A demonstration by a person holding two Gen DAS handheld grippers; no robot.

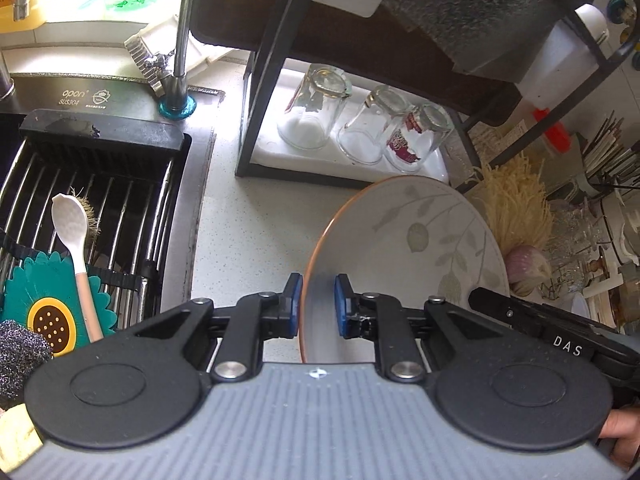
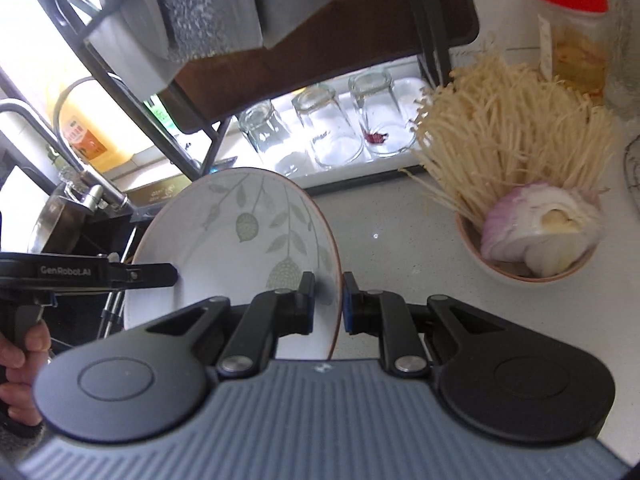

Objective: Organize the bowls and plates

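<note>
We find the left tongs (image 1: 318,304) clamped on the plate (image 1: 424,240) rim. The right tongs (image 2: 329,302) grip its opposite rim, plate tilted above the tabletop (image 2: 400,240).

A pale speckled countertop (image 1: 248,216) runs beside a dark sink (image 1: 100,184). Right of the sink stands a black metal rack (image 1: 256,92), daylight brightening the white tray (image 1: 276,152) beneath it.

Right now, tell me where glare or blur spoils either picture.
Left wrist view: the white tray under the glasses is blown out, and the rim bends. Right wrist view: the same tray glares, while the rack above is smeared.
</note>
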